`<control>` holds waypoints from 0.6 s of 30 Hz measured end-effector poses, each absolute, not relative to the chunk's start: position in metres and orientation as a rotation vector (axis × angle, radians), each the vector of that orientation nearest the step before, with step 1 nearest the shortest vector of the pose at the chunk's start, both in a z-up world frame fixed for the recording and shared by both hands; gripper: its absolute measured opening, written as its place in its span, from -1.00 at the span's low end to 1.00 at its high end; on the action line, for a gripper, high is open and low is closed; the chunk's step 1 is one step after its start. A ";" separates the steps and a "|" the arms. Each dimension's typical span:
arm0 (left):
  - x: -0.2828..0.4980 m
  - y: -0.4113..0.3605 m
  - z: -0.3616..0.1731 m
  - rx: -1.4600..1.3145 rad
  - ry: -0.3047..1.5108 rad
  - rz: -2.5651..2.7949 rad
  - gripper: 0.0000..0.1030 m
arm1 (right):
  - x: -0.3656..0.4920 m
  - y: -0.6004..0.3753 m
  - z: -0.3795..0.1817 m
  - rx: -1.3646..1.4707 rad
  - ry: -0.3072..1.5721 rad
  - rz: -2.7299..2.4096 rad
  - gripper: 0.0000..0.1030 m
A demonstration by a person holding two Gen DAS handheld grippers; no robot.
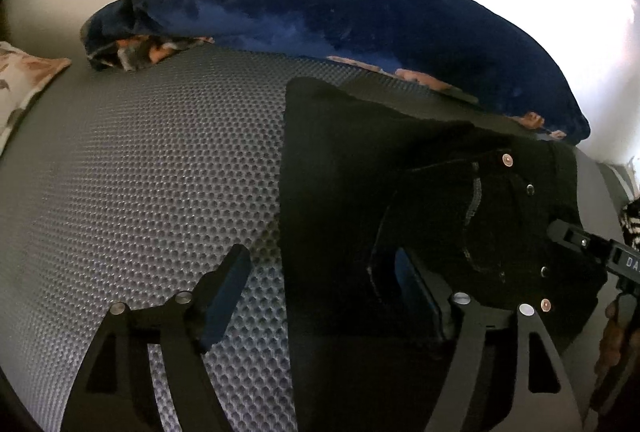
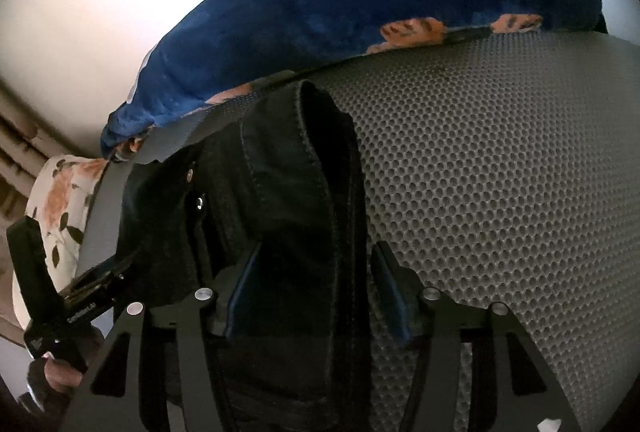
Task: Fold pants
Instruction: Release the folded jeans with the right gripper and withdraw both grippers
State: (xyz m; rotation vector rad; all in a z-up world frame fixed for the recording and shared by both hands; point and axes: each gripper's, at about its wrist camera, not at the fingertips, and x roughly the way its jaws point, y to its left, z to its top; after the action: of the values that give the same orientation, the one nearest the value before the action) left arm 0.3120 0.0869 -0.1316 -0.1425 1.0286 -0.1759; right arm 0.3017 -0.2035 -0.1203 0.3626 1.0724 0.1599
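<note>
Black pants [image 1: 380, 167] lie folded on a grey honeycomb mat [image 1: 160, 171], with rivets and a pocket at the right. My left gripper [image 1: 320, 296] is open over the pants' left edge, its right finger on the cloth and its left finger over bare mat. The right gripper [image 1: 576, 240] shows at the far right edge, over the waistband. In the right wrist view the pants [image 2: 280, 191] run forward, and my right gripper [image 2: 316, 296] is open, straddling their thick folded edge. The left gripper [image 2: 72, 284] shows at the left, open.
A dark blue blanket [image 1: 340, 15] with orange patches is heaped along the mat's far side; it also shows in the right wrist view [image 2: 320, 23]. A floral pillow [image 1: 24, 83] lies at the far left. The mat [image 2: 500, 171] stretches bare to the right.
</note>
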 end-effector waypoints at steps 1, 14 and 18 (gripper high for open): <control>0.309 0.086 -0.128 -0.128 1.031 -0.163 0.46 | 0.300 -0.201 -0.119 0.356 1.072 0.149 0.11; 0.218 0.076 -0.077 -0.049 0.971 -0.087 0.47 | 0.228 -0.189 -0.078 0.186 0.995 0.079 0.39; 0.187 0.071 -0.067 -0.053 0.953 -0.063 0.47 | 0.198 -0.176 -0.063 0.117 0.967 0.076 0.44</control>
State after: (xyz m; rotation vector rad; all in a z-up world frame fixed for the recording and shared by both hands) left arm 0.1868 0.0713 -0.0675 -0.0527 0.9529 -0.0633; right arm 0.1984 -0.1755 -0.0627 0.1172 0.9673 0.0755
